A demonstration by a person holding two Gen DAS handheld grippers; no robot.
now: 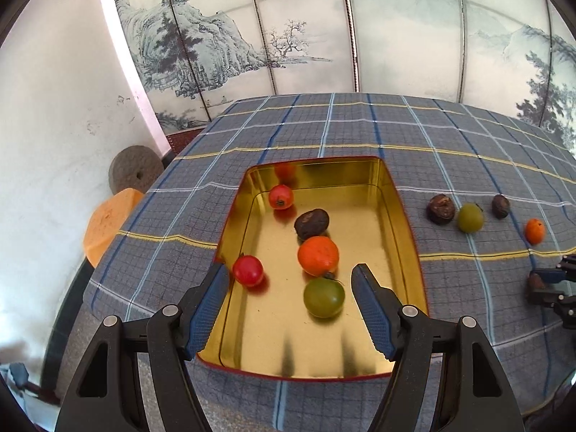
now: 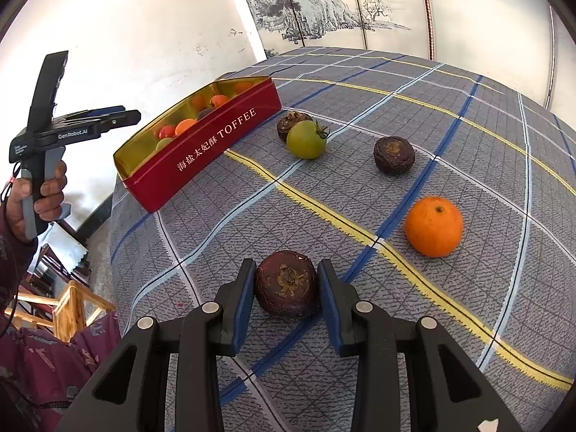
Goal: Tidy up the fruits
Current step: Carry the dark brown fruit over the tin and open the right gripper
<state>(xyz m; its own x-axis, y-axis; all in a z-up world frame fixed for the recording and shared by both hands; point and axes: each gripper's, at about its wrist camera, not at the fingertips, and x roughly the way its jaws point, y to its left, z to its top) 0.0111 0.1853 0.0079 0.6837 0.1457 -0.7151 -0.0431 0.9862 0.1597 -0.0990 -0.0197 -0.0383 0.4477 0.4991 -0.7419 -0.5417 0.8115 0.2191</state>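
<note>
A red toffee tin (image 1: 406, 223) with a gold inside holds two red tomatoes (image 1: 247, 270), a dark fruit (image 1: 311, 223), an orange (image 1: 318, 255) and a green tomato (image 1: 323, 297). My left gripper (image 1: 289, 277) is open and empty above the tin's near end. My right gripper (image 2: 287, 280) is closed around a dark purple fruit (image 2: 287, 282) that rests on the cloth; both pads touch its sides. The tin also shows in the right wrist view (image 2: 201, 151), and the left gripper (image 2: 108, 117) beside it.
On the checked cloth right of the tin lie an orange (image 2: 433, 226), a dark fruit (image 2: 394, 154), a green tomato (image 2: 306, 139) and another dark fruit (image 2: 289, 123) behind it. A painted screen (image 1: 324, 36) stands behind the table. An orange stool (image 1: 108, 223) is at left.
</note>
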